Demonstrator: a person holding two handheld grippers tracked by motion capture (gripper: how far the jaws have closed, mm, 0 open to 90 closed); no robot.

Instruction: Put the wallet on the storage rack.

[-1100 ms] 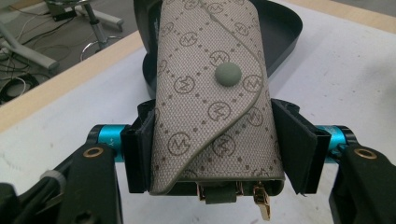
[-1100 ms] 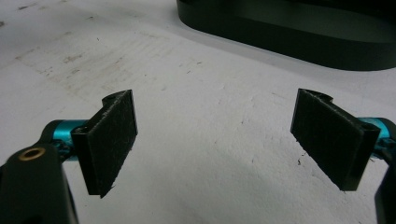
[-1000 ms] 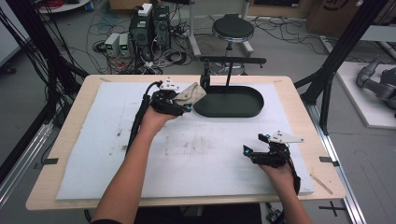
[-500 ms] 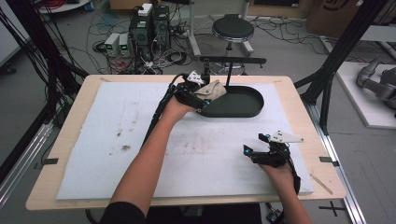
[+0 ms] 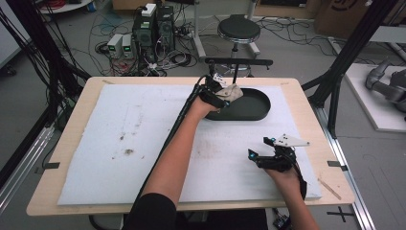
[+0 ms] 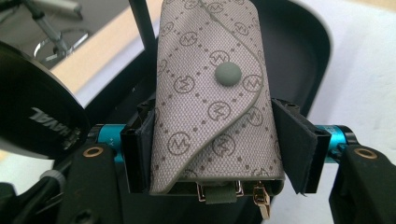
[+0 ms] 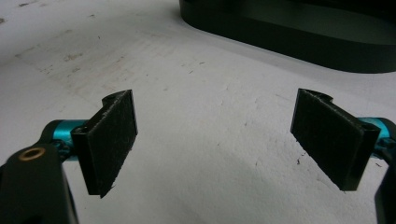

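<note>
A beige monogram wallet (image 6: pixel 215 98) with a grey snap button sits between the pads of my left gripper (image 6: pixel 212 149), which is shut on it. In the high view that gripper (image 5: pixel 221 93) holds the wallet (image 5: pixel 233 91) over the left end of the black oval tray (image 5: pixel 251 108) at the back of the table. My right gripper (image 5: pixel 258 158) rests low near the front right of the white mat, and in its own view the right gripper (image 7: pixel 224 140) is open with nothing between its pads (image 7: pixel 114 135).
A white foam mat (image 5: pixel 119 143) with a few dirt marks covers the wooden table. A thin black post (image 5: pixel 234 72) with a crossbar stands behind the tray (image 7: pixel 299 37). A stool, cables and electronics lie on the floor beyond.
My left gripper has carried the wallet rightward from beside the tray's left end to over that end. The right gripper has stayed in place.
</note>
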